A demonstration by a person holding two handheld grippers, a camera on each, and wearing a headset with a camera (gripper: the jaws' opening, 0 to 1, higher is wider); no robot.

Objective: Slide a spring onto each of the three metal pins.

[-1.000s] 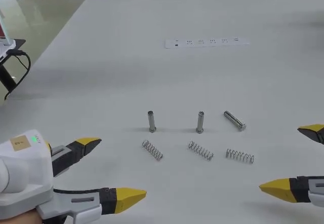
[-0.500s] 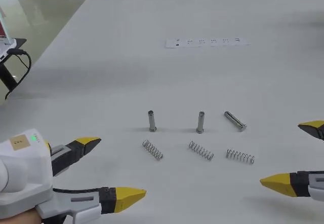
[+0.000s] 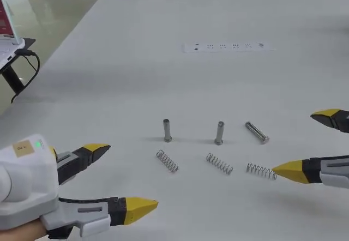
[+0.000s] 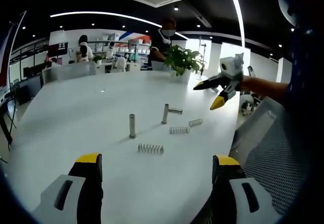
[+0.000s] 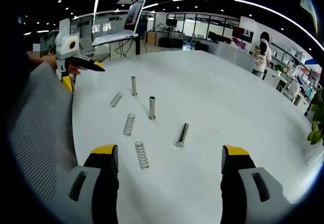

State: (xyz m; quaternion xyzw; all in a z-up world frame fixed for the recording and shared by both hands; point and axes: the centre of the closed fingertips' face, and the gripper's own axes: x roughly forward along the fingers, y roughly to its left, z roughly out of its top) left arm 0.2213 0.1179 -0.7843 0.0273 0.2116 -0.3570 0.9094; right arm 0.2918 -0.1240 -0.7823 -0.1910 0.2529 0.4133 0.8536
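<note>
Two metal pins stand upright on the white table, the left pin [image 3: 167,130] and the middle pin [image 3: 220,133]; a third pin [image 3: 256,132] lies on its side at the right. In front of each lies a spring: left spring [image 3: 167,161], middle spring [image 3: 220,163], right spring [image 3: 260,170]. My left gripper [image 3: 122,178] is open at the near left, empty, well short of the left spring [image 4: 151,148]. My right gripper [image 3: 302,143] is open, its near fingertip just right of the right spring [image 5: 141,154], with the lying pin [image 5: 181,135] ahead between its jaws.
A white power strip [image 3: 226,47] lies farther back on the table. The table's left edge [image 3: 65,39] drops to the floor, where a stand with a cable [image 3: 19,69] is. Bare tabletop surrounds the pins.
My right gripper has moved left and a little forward, bringing its near fingertip up beside the right spring. The left gripper, pins and springs hold their places.
</note>
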